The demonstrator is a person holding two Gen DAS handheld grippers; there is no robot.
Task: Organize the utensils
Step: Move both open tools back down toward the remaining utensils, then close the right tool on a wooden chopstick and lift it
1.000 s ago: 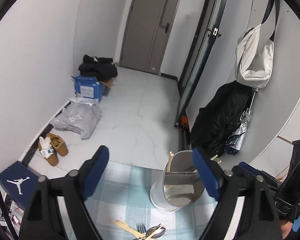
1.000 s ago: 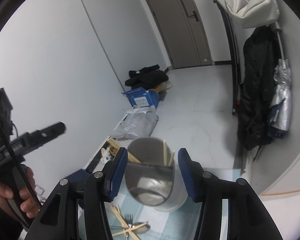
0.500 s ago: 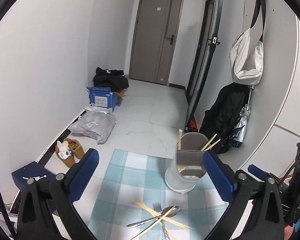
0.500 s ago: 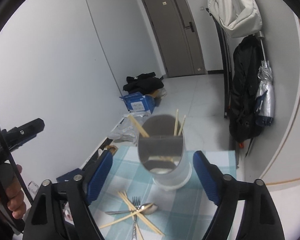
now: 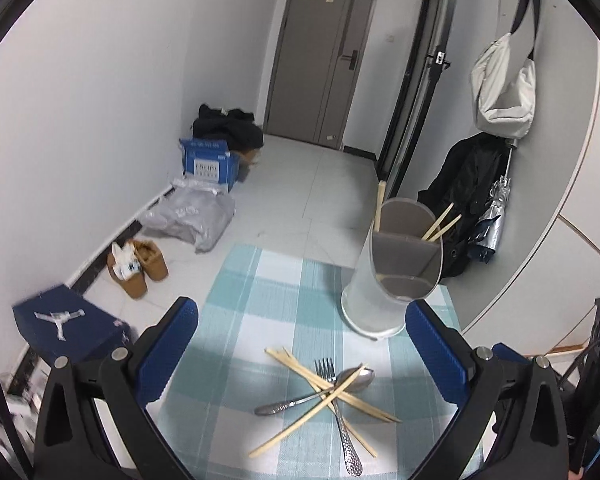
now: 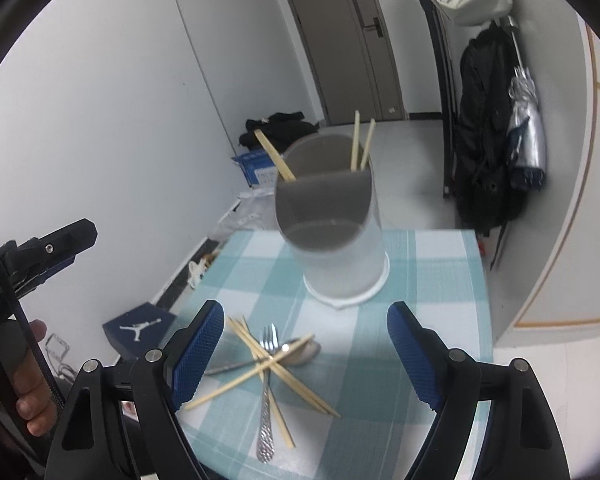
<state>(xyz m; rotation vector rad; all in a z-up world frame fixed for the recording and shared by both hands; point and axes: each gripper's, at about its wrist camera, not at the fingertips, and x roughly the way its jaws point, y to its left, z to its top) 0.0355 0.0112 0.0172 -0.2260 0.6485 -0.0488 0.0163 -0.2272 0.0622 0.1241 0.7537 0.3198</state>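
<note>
Both tongs gape empty, left tongs (image 5: 300,354) and right tongs (image 6: 306,354) above the desk (image 5: 236,320). The fork (image 5: 336,396), long axis running away from both, lies in the pile near the holder (image 5: 392,280), between each tongs' jaws. Neither hand looks clearly nearer.

White walls (image 5: 80,100); pale tiled floor (image 5: 300,200); grey door (image 5: 324,60); perhaps a coat (image 5: 468,184) hanging

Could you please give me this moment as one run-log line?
left claw: open, empty | right claw: open, empty | holder: three chopsticks | cloth: fork, spoon, chopsticks crossed
</note>
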